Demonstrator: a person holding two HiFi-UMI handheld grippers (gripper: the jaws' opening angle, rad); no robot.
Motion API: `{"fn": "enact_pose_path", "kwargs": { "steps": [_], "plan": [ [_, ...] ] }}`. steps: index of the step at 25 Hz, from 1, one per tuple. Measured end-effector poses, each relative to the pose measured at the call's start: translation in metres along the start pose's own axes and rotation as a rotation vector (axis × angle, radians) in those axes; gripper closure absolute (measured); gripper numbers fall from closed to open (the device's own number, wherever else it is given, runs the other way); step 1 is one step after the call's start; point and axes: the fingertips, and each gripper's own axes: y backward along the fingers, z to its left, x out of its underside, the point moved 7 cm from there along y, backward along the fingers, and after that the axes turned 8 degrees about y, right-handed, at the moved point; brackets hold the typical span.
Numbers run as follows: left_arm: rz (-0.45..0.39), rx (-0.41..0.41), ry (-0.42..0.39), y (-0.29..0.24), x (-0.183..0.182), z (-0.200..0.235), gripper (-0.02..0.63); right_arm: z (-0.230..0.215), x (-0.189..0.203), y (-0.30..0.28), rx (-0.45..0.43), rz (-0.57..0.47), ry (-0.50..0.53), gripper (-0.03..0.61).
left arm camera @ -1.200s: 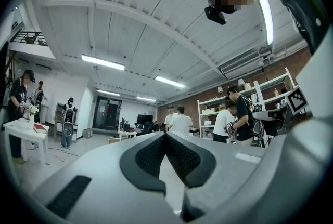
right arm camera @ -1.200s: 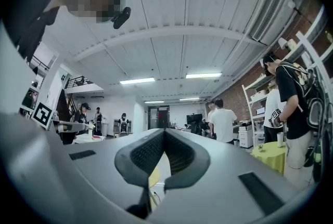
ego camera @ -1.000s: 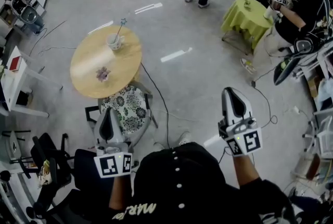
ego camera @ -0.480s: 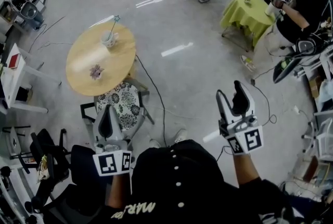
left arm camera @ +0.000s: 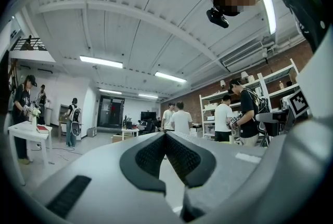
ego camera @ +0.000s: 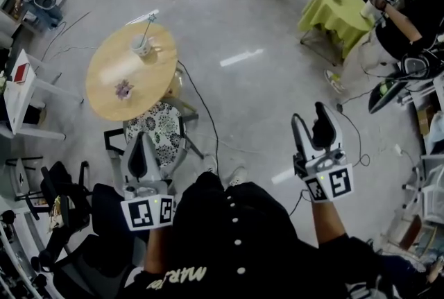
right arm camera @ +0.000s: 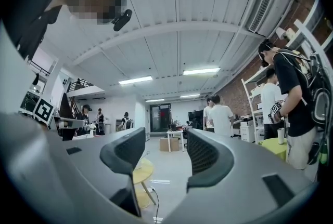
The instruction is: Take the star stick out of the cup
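A white cup (ego camera: 142, 47) stands on the far side of a round wooden table (ego camera: 114, 75), well ahead and left of me. The thin star stick (ego camera: 148, 28) leans out of it, star end up and away. My left gripper (ego camera: 141, 137) is held low over a patterned chair seat, far short of the table, jaws shut with nothing in them (left arm camera: 166, 134). My right gripper (ego camera: 309, 116) hangs over bare floor to the right; its jaws stand wide, closing slightly, nothing between them (right arm camera: 166, 153). The table's edge (right arm camera: 141, 170) shows between them.
A small pinkish object (ego camera: 123, 89) lies on the table. A chair with a flowered seat (ego camera: 161, 141) stands between me and the table, a black cable (ego camera: 205, 124) beside it. A green-covered table (ego camera: 336, 13) and several people are at the far right.
The right gripper's jaws have gone from shut to wide open. The table and cup have drifted up and left in the head view. The left gripper stays shut.
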Motion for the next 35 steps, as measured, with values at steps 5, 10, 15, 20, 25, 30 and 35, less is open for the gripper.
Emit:
{"fn": "enact_pose_path", "kwargs": {
  "steps": [5,10,15,20,25,30,35],
  "plan": [
    [0.01,0.014,0.003,-0.02,0.006,-0.003,0.618,-0.011,0.009,-0.009,0.006,0.007,-0.007,0.337],
    [0.008,0.055,0.017,-0.055,0.014,-0.003,0.618,-0.025,0.01,-0.026,0.039,0.002,0.007,0.337],
    [-0.009,0.086,0.029,-0.102,0.011,0.002,0.618,-0.039,0.006,-0.058,0.046,-0.013,0.005,0.331],
    [-0.026,0.089,0.039,-0.149,0.008,0.023,0.618,-0.046,0.007,-0.107,0.044,-0.009,0.026,0.331],
    [-0.031,0.077,0.056,-0.188,0.009,0.052,0.618,-0.049,0.011,-0.156,0.046,0.004,0.04,0.333],
    [-0.046,0.081,0.062,-0.227,0.003,0.078,0.618,-0.052,0.009,-0.203,0.051,-0.004,0.055,0.333],
    [-0.07,0.086,0.074,-0.259,-0.001,0.103,0.618,-0.05,0.006,-0.243,0.051,-0.016,0.072,0.333]
  ]
}}
